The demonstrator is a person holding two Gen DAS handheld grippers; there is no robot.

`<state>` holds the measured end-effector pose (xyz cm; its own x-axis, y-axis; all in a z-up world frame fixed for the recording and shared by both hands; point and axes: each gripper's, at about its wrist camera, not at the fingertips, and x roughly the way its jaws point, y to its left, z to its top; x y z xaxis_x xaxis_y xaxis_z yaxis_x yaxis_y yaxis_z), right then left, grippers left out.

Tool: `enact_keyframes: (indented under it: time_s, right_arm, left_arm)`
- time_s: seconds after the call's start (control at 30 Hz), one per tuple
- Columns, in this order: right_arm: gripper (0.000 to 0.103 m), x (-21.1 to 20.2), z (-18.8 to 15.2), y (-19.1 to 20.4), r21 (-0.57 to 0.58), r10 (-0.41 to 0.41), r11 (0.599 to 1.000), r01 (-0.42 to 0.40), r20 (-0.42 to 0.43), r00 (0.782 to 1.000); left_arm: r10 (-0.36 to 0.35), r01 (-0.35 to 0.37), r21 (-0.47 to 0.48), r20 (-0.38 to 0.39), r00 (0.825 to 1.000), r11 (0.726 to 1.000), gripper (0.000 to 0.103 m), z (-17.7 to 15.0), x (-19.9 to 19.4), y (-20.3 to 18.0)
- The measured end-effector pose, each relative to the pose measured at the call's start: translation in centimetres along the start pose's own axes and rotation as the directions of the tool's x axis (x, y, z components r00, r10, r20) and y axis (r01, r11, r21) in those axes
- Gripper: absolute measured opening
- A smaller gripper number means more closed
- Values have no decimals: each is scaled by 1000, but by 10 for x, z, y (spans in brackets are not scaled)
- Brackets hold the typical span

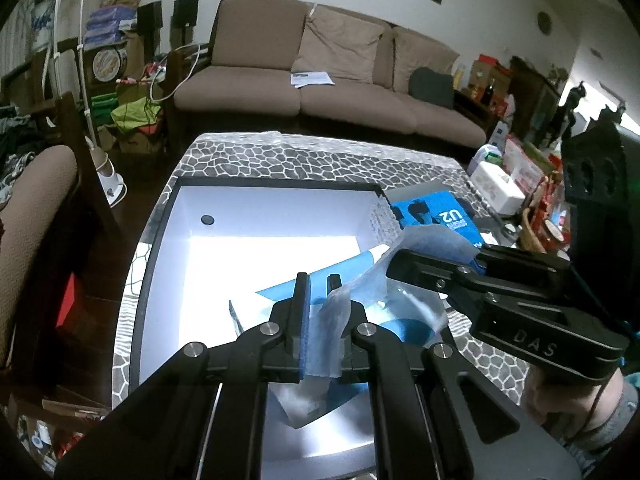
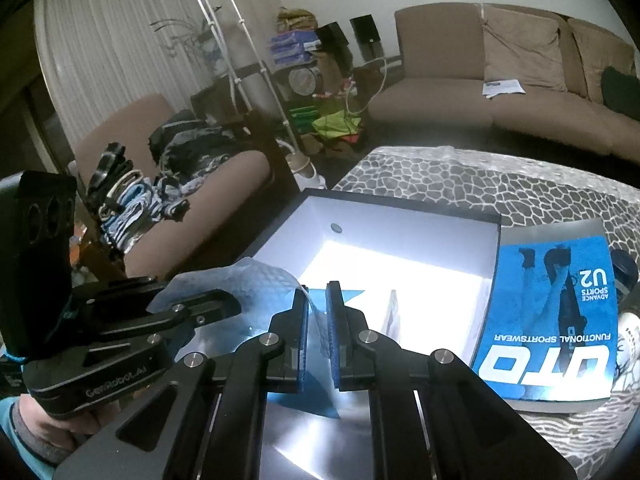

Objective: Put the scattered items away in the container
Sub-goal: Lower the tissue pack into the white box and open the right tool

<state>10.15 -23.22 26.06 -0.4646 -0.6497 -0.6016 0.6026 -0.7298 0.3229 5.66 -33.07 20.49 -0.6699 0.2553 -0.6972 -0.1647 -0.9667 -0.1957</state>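
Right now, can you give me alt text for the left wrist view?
The left gripper and right gripper both pinch a translucent plastic bag over an open white-lined box. The blue box lid lies beside it on the patterned table.

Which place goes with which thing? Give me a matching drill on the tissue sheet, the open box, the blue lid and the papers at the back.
Things:
1. tissue sheet
2. open box
3. blue lid
4. papers

Places:
A. on the sofa seat
B. flat on the patterned table, beside the box
C. pinched by both the left gripper and right gripper
D. under both grippers, interior white

Pairs: 1-C, 2-D, 3-B, 4-A
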Motion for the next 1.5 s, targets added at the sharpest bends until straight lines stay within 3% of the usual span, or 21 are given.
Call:
enact_keyframes:
  time_s: [0.27, 0.37, 0.67, 1.0, 1.27, 1.5]
  right_arm:
    - [9, -21, -1, 0, -27, 30, 999, -30, -5, 1000]
    - [9, -20, -1, 5, -56, 31, 998, -33, -35, 999]
    - [9, 8, -9, 29, -98, 63, 992, -73, -95, 993]
    - [9, 59, 4, 71, -173, 76, 979, -106, -170, 982]
    - [9, 94, 9, 82, -168, 87, 978, -127, -225, 971]
    - [9, 123, 18, 98, -174, 80, 975, -136, -298, 951]
  left_arm:
    - [-92, 93, 9, -33, 995, 996, 3, -11, -17, -33]
    - [-97, 98, 16, -49, 994, 995, 2, -13, -20, -41]
    - [-71, 67, -52, -74, 995, 996, 3, -35, -21, -6]
    - [29, -32, -47, -78, 997, 998, 3, -42, -28, 27]
    - [60, -68, -76, -92, 994, 995, 3, -47, -19, 50]
    - [156, -159, -17, -113, 981, 987, 3, -46, -15, 63]
